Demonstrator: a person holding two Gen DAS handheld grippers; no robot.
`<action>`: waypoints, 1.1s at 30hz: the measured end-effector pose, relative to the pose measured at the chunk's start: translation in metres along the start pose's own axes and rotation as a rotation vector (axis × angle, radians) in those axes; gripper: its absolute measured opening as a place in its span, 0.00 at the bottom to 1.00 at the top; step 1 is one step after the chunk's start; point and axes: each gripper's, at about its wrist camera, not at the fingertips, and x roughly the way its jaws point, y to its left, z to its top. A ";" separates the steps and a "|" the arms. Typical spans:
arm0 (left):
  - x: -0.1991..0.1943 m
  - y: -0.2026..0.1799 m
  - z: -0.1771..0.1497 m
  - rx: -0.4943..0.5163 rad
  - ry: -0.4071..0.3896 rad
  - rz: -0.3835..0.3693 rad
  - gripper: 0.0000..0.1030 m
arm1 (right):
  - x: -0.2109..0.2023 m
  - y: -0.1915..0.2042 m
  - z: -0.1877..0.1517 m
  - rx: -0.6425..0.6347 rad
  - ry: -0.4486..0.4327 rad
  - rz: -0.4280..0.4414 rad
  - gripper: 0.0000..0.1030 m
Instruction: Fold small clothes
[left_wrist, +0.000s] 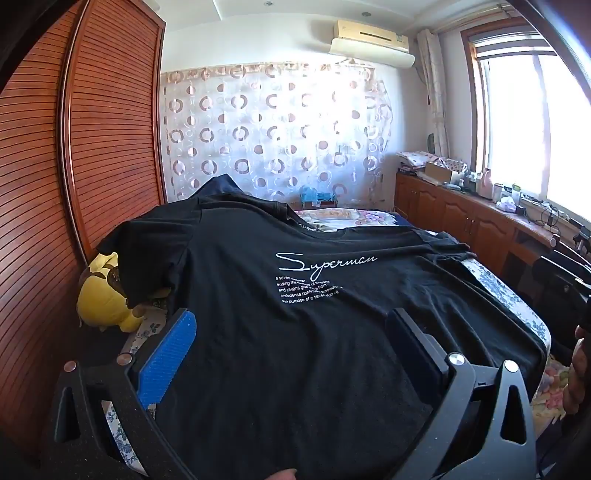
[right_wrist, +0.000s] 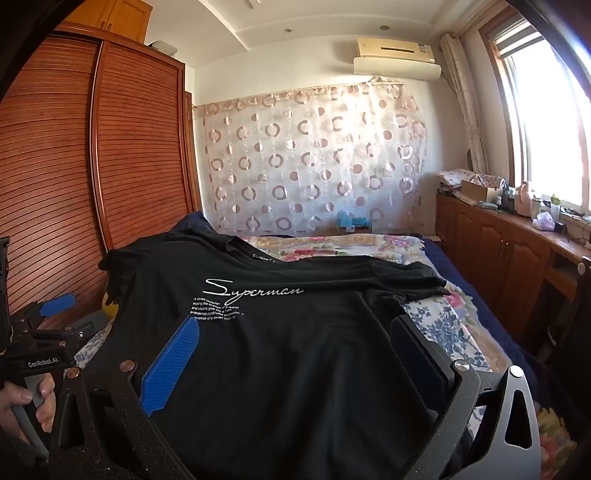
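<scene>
A black T-shirt (left_wrist: 295, 332) with white "Superman" lettering lies spread flat on the bed, collar toward the far wall; it is the same T-shirt (right_wrist: 295, 350) in the right wrist view. My left gripper (left_wrist: 291, 314) hovers over its near hem, jaws wide apart, the blue pad (left_wrist: 166, 354) clear of the cloth. My right gripper (right_wrist: 295, 321) stands equally wide over the shirt's lower part, its blue pad (right_wrist: 171, 365) touching nothing. The left gripper (right_wrist: 86, 308) also shows at the left edge of the right wrist view, held by a hand (right_wrist: 26, 398).
The floral bedsheet (right_wrist: 443, 321) shows to the shirt's right. A yellow plush toy (left_wrist: 107, 295) lies under the left sleeve beside the louvred wardrobe (left_wrist: 74, 147). A wooden cabinet (right_wrist: 498, 236) with clutter runs under the window. Another dark garment (left_wrist: 218, 184) lies at the bed's head.
</scene>
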 end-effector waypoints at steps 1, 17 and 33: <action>-0.001 0.001 0.000 -0.002 -0.001 -0.003 1.00 | 0.000 0.000 0.000 -0.002 0.001 -0.001 1.00; 0.001 -0.007 0.001 0.025 0.016 -0.003 1.00 | 0.003 0.002 -0.001 -0.009 0.018 -0.005 1.00; -0.006 -0.013 0.002 0.037 -0.001 -0.010 1.00 | 0.004 0.003 -0.001 -0.009 0.020 -0.004 1.00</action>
